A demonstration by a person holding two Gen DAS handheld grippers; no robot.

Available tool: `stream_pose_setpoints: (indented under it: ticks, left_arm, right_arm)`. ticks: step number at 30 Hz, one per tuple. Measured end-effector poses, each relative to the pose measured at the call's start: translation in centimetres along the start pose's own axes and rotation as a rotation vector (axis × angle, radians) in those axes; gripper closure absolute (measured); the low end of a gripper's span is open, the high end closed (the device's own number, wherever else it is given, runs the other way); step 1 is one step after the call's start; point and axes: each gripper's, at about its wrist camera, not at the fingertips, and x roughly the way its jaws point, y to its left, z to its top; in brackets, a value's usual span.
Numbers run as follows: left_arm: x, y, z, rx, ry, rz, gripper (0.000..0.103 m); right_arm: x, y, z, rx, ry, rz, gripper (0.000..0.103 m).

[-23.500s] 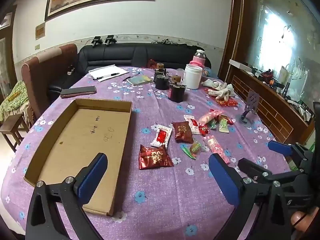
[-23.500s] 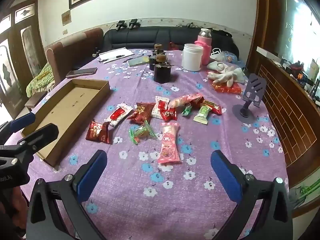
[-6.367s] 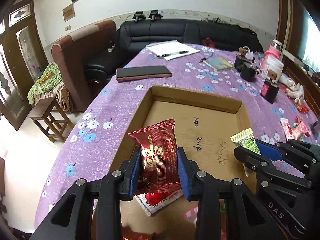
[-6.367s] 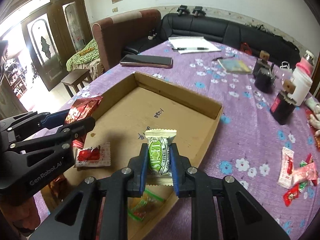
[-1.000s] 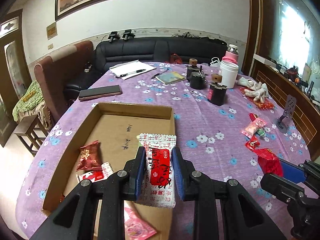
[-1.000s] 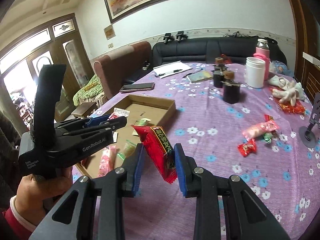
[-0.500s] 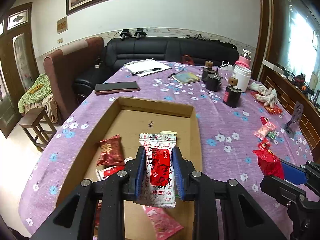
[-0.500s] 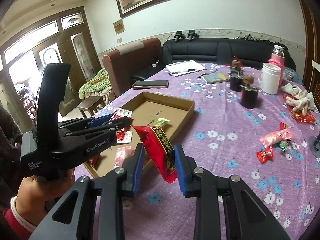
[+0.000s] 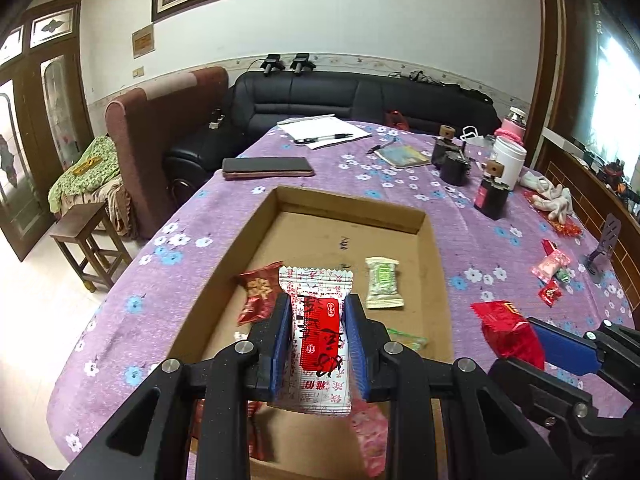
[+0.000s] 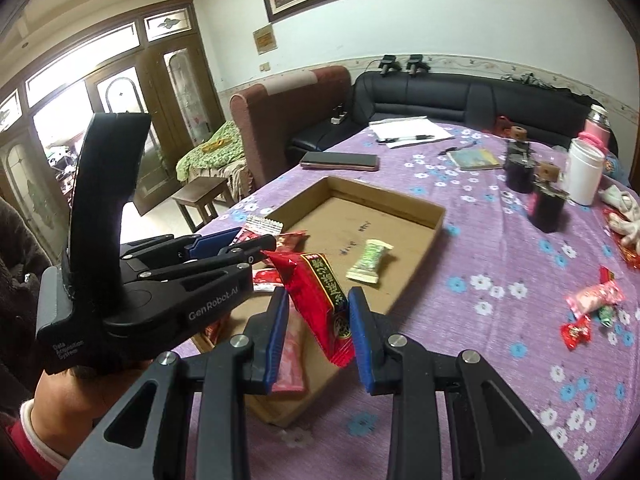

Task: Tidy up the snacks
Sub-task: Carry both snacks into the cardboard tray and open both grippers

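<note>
Several snacks already lie in the cardboard box (image 9: 434,248); a white packet (image 9: 318,332) is clenched in the left gripper (image 9: 316,344), a red packet (image 10: 320,300) in the right gripper (image 10: 318,332), and a few sweets (image 10: 592,308) are left on the tabletop (image 10: 500,320)

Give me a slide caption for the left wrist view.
Left gripper carries a white-and-red snack packet over the cardboard tray, where snacks already lie.
</note>
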Motion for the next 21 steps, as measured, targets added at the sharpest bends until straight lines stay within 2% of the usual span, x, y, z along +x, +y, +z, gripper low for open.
stream_pose_setpoints:
  ticks: [9,21]
  left_arm:
    - [0.8,2.6,-0.5,-0.035,0.021,0.023,0.075]
    - [2.3,3.6,-0.9,-0.05,0.05,0.022,0.075]
  right_arm:
    - [2.7,0.8,0.0,0.0,0.045,0.012,0.073]
    - [5.7,0.7,-0.2,-0.005,0.095,-0.001,0.073]
